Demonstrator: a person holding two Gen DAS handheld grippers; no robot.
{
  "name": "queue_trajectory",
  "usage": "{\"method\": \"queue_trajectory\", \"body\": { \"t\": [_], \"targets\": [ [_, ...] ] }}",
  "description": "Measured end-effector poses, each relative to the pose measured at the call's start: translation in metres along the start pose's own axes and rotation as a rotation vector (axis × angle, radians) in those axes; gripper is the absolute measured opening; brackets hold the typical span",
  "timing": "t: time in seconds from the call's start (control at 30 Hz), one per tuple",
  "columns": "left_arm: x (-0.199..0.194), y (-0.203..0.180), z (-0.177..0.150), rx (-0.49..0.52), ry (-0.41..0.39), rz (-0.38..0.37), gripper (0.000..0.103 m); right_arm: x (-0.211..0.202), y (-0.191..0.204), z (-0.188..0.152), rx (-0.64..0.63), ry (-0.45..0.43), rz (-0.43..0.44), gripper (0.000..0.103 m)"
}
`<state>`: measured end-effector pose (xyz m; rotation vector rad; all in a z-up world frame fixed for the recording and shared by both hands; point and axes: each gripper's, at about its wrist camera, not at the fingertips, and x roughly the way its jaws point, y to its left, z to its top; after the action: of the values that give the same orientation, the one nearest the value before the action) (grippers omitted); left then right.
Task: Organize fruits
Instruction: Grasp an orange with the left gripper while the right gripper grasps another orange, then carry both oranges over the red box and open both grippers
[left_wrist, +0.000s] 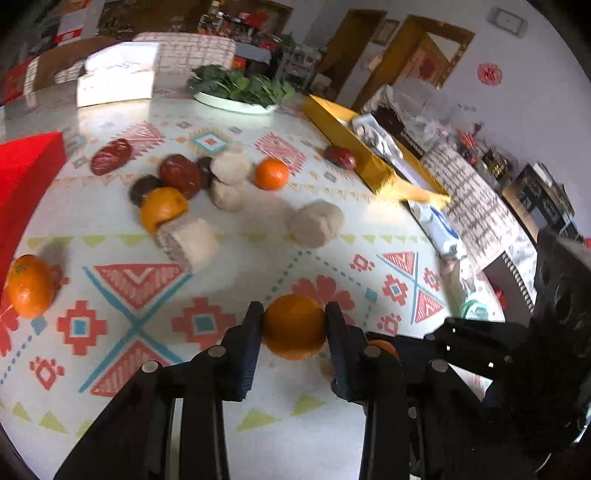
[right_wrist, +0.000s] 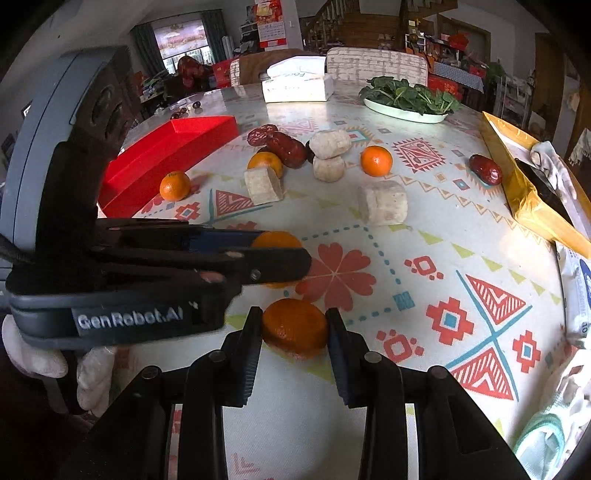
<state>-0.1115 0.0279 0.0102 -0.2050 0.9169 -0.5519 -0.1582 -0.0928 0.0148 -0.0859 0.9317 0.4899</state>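
The left hand-held gripper (left_wrist: 294, 325) grasps an orange (left_wrist: 294, 326), pads pressing both its sides, low on the bench (left_wrist: 258, 424). The right hand-held gripper (right_wrist: 293, 326) is clenched on a second orange (right_wrist: 294, 328), just at 6 o'clock from the first. Around them the patterned cloth is bare; at 12 o'clock lies a crowd of oranges, dates (right_wrist: 286, 147) and pale cakes (right_wrist: 382, 203). A red box (right_wrist: 173, 147) closes the 10 o'clock edge, a gold box (right_wrist: 524, 184) the 2 o'clock edge. Only the right view shows the left tool from the side and a white glove (right_wrist: 92, 376). Both oranges are bright, round, slightly dimpled.
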Motion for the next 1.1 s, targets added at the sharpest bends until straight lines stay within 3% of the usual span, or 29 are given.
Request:
{"method": "queue_trajectory", "body": {
  "t": [0.17, 0.33, 0.57, 0.67, 0.83, 1.1],
  "targets": [
    [-0.040, 0.027, 0.007, -0.076, -0.107, 0.012, 0.033, -0.007, 0.002, 0.001, 0.013, -0.015, 0.003, 0.037],
    [-0.099, 0.077, 0.012, -0.188, -0.241, 0.109, 0.033, -0.017, 0.013, 0.022, 0.022, -0.042, 0.048, 0.037],
    [-0.164, 0.160, -0.001, -0.373, -0.375, 0.276, 0.033, 0.004, 0.080, 0.081, -0.043, -0.037, 0.234, 0.037],
    [-0.175, 0.193, -0.006, -0.435, -0.380, 0.358, 0.033, 0.023, 0.117, 0.107, -0.091, -0.033, 0.268, 0.037],
    [-0.178, 0.230, -0.013, -0.496, -0.374, 0.409, 0.033, 0.056, 0.170, 0.141, -0.148, -0.011, 0.329, 0.037],
    [-0.177, 0.260, -0.020, -0.534, -0.361, 0.383, 0.033, 0.119, 0.226, 0.166, -0.202, 0.067, 0.309, 0.037]
  ]
}}
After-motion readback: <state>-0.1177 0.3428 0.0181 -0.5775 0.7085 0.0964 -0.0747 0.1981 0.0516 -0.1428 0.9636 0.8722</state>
